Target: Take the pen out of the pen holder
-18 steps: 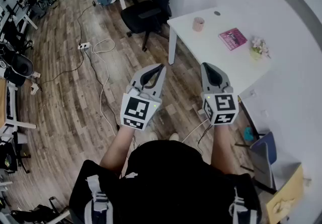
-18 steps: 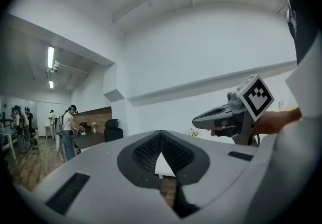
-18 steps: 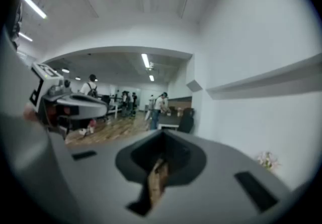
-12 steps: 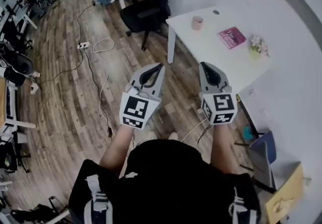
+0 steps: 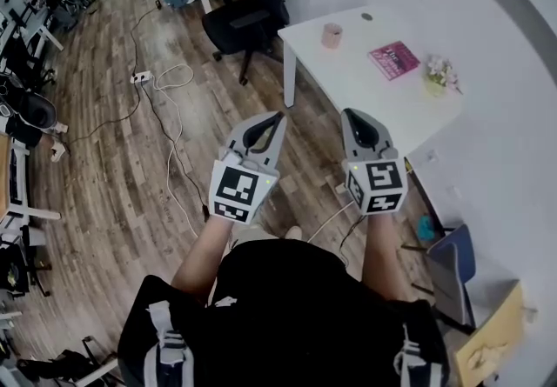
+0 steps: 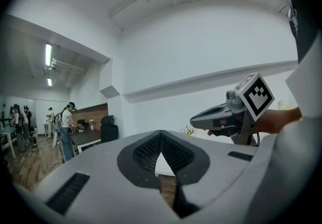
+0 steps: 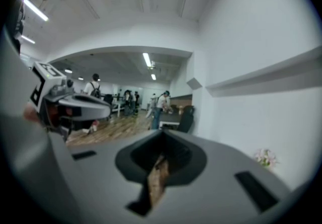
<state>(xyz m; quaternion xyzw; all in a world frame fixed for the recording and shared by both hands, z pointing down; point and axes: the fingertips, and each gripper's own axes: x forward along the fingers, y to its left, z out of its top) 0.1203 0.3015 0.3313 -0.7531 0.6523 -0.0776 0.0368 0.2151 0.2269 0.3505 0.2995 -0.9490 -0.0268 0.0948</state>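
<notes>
While held side by side above the brown wood-plank floor [image 5: 122, 168], closed tip to tip and gripping nothing: grey two-jaw left gripper [image 5: 278, 116], grey two-jaw right gripper [image 5: 352, 114]. Well ahead, on the white rectangular table [image 5: 365, 90], near its far corner: small pink cylindrical pen holder [image 5: 331, 35]; pen too small to make out.
</notes>
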